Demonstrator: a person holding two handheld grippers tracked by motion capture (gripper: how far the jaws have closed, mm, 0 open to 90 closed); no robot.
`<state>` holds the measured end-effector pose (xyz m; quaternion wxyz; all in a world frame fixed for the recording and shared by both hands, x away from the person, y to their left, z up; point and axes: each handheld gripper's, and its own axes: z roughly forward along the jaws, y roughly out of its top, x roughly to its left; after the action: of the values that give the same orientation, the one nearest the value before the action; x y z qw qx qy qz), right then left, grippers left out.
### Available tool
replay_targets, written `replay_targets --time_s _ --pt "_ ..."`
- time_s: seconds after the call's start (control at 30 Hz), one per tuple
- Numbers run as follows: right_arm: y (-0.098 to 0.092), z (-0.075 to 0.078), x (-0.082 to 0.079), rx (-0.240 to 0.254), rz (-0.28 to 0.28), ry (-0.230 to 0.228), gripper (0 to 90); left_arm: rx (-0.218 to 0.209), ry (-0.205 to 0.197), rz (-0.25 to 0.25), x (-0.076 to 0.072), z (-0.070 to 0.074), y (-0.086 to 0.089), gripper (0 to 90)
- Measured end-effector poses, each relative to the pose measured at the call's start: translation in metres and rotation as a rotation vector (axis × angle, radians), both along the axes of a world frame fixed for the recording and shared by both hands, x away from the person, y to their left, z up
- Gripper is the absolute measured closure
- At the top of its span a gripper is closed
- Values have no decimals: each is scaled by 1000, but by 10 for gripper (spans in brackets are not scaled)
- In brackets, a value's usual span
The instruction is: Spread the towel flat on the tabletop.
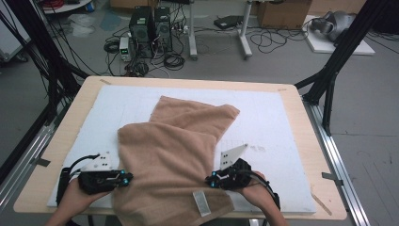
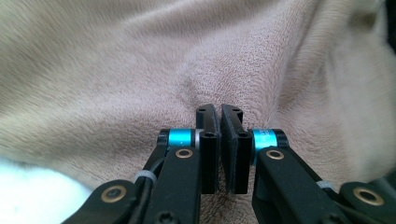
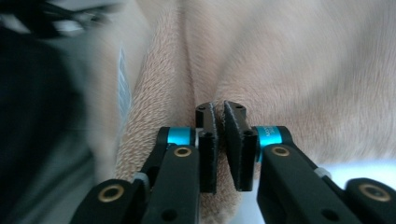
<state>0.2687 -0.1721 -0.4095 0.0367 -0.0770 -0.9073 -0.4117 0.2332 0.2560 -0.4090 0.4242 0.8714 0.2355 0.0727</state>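
At the left of the high view the left gripper (image 1: 126, 179) lies low over the white mat (image 1: 277, 122), held in the person's left hand (image 1: 75, 197), its tips at the left edge of the tan towel (image 1: 174, 155); in the left gripper view its two black jaws stand all but together, with a pinch of towel pile (image 2: 116, 70) drawn into the narrow slit between them, so this claw is clamped on the towel's edge; a patch of the white mat (image 2: 32, 196) shows at the lower left of that view. The towel itself lies crumpled across the middle of the mat on the wooden table (image 1: 61, 127), one flap folded over towards the far right, its near end hanging past the table's front edge, where a white label (image 1: 201, 203) sits on the cloth. At the right, the right gripper (image 1: 210, 179) rests against the towel's right edge, carried by the right hand (image 1: 256, 193), a grey three-cornered plate on top of it; in the right gripper view its jaws are likewise drawn close, gripping a raised ridge of the towel (image 3: 280, 70) between the pads, so this claw too is clamped on the cloth; the white label (image 3: 123, 88) runs blurred along the hem to the left of the jaws, and a strip of the mat (image 3: 355, 168) shows at the lower right.
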Motion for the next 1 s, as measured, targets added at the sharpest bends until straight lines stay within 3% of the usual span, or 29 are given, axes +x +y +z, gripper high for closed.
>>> replay_targets --time_s 0.1,0.17,0.3,0.43,0.47,0.53,0.57,0.63,0.7,0.8,0.87,1.0 --pt "-2 15 -5 42 -10 -46 742 -7 -16 16 1 9 1 700" --pt "-4 19 3 31 -57 -72 724 5 -34 27 8 10 -3 640" --pt "-5 12 34 -16 -174 -125 676 31 -30 85 34 2 -11 585" --pt "3 -4 60 -78 -228 -124 617 73 1 118 56 -12 -19 563" --pt "5 -8 65 -78 -231 -103 613 99 11 116 60 -16 -22 564" --pt "10 -17 70 -130 -234 -88 654 150 54 100 65 -24 -27 602" --pt "13 -22 71 -166 -224 -67 708 144 26 93 63 -25 -28 632" --pt "14 -24 70 -162 -218 -63 811 143 29 78 62 -25 -29 766" --pt "14 -24 69 -168 -200 -60 836 151 9 47 59 -24 -31 834" --pt "10 -19 63 -124 -184 -28 844 146 11 26 52 -23 -32 862" --pt "6 -17 55 -84 -174 -21 843 111 16 15 46 -22 -30 866" --pt "-6 -12 34 -60 -156 -17 843 52 23 -9 27 -22 -26 868"
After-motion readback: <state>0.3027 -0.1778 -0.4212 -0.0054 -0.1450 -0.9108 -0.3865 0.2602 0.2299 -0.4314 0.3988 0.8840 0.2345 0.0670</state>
